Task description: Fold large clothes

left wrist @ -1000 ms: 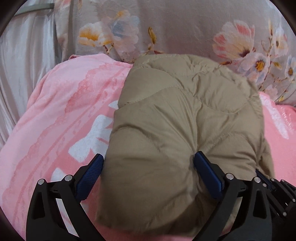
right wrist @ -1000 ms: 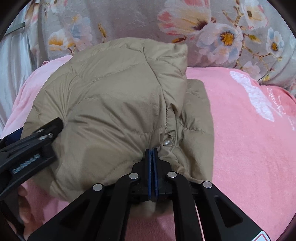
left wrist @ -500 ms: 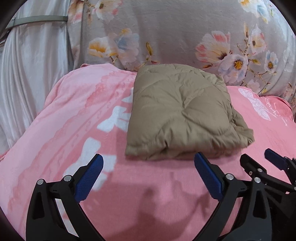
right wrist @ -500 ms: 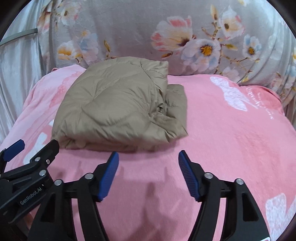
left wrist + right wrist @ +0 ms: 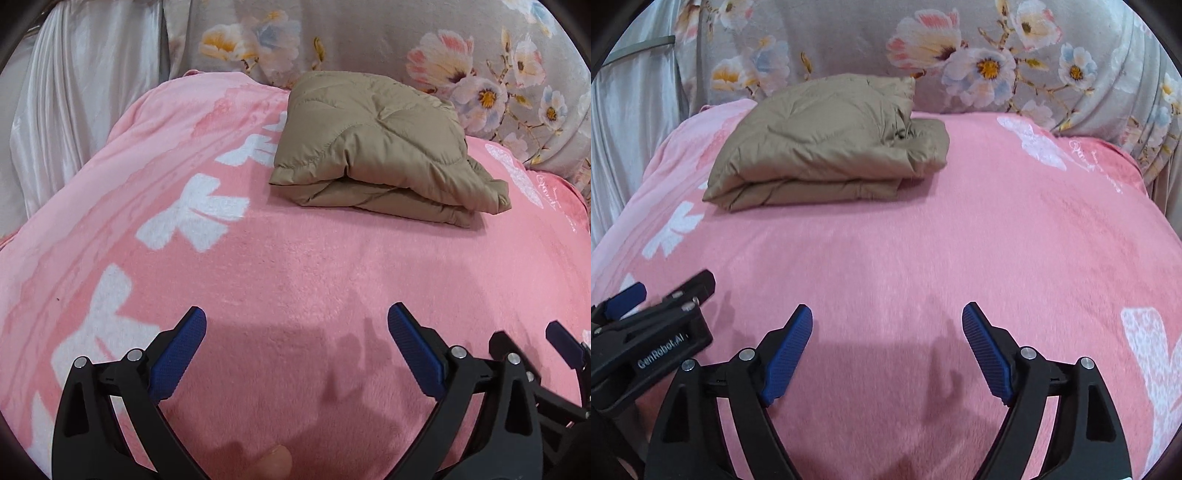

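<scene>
Your tan padded jacket [image 5: 827, 144] lies folded, a compact stack, upper left of the right-wrist frame on the pink blanket [image 5: 923, 240] (one loose edge bulges). Left gripper [image 5: 295, 347] and right gripper [image 5: 886, 343]: jaws wide, empty. Folding looks done.

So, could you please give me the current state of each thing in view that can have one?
Tan puffer jacket: folded into a compact stack, lying on the pink blanket, touched by neither gripper.
Pink blanket: spread flat beneath the jacket.
Left gripper: open, empty, apart from the jacket.
Right gripper: open, empty, apart from the jacket.
Floral fabric: hanging behind the blanket.
</scene>
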`<action>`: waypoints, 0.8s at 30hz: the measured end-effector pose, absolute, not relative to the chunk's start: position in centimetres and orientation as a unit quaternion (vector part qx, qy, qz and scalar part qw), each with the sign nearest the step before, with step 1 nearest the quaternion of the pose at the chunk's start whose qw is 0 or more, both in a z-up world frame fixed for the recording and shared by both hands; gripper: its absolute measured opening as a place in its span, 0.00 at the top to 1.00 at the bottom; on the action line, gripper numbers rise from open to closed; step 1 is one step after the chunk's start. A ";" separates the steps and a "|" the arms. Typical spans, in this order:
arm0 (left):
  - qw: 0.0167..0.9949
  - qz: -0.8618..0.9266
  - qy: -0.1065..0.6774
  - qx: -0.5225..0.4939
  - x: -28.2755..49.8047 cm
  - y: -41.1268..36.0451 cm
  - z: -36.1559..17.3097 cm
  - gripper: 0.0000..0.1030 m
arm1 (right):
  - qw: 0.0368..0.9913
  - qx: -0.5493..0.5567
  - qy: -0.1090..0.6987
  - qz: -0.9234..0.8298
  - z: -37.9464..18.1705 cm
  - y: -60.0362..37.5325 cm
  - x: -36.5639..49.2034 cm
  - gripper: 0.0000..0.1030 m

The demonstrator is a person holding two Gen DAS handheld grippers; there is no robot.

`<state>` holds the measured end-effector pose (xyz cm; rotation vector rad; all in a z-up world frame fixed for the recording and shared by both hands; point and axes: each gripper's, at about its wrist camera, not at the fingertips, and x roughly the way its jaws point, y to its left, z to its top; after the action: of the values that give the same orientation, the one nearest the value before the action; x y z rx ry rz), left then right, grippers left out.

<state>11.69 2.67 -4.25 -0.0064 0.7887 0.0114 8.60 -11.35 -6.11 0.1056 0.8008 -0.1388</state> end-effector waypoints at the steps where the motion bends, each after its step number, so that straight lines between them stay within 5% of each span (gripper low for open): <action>1: 0.924 0.002 0.382 -0.002 11.6 2.6 -4.2 0.06 | 0.915 0.054 0.394 -0.065 -6.3 -11.4 8.6 0.20; 24: 0.925 0.030 0.376 0.034 11.3 1.6 -4.4 0.06 | 0.909 0.071 0.406 -0.064 -7.0 -12.4 8.4 0.20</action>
<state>11.30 1.64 -4.36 0.0700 0.7717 0.0620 8.44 -12.43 -6.98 0.1458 0.8369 -0.1312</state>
